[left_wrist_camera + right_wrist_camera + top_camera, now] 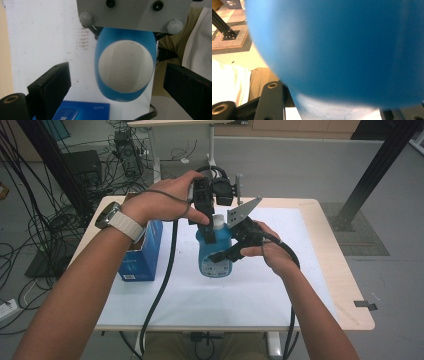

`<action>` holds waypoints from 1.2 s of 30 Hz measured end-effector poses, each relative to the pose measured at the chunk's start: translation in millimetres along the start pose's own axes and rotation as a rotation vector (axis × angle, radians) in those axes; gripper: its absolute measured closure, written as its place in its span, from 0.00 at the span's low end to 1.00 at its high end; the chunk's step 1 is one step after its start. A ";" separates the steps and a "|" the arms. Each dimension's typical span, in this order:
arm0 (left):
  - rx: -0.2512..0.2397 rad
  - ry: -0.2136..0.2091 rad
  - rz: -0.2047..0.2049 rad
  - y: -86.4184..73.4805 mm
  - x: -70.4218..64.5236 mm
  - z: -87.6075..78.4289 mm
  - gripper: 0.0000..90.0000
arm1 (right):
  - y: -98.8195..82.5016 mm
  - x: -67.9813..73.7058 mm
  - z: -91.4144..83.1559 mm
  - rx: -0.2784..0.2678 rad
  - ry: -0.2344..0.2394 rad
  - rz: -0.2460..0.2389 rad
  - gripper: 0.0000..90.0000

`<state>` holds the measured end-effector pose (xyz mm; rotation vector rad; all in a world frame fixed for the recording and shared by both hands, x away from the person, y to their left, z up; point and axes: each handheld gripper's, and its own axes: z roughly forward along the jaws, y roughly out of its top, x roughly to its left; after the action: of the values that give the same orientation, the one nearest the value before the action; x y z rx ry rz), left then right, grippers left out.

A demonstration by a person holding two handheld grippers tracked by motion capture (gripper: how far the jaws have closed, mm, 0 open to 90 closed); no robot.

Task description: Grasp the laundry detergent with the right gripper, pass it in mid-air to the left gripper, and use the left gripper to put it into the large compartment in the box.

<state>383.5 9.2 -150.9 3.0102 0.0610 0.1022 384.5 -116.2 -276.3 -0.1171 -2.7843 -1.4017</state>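
Observation:
A blue bottle with a white cap stands upright in the middle of the white-covered table. My right gripper comes in from the right and is shut on the bottle's body, which sits close between its jaws. My left gripper points down over the bottle top. In the left gripper view its jaws stand open on either side of the white cap, with a gap on each side. The right gripper's grey plate lies just beyond the cap.
A blue carton lies on the table to the left of the bottle, under my left forearm. Black cables trail from both grippers over the front edge. A black frame post stands off the table's right rear corner, and cables lie tangled on the floor at left.

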 end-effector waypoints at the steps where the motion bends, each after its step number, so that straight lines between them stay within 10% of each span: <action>1: -0.001 0.000 -0.001 0.1 -0.1 0.3 0.09 | 0.1 -0.2 0.2 -0.003 0.000 -0.001 0.49; 36: -0.018 -0.009 0.030 1.7 1.0 15.7 0.13 | 6.9 3.2 -1.3 -0.018 0.001 -0.016 0.49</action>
<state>385.7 5.5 -166.1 2.9939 0.0147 0.0914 381.9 -113.0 -269.9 -0.0950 -2.7784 -1.4293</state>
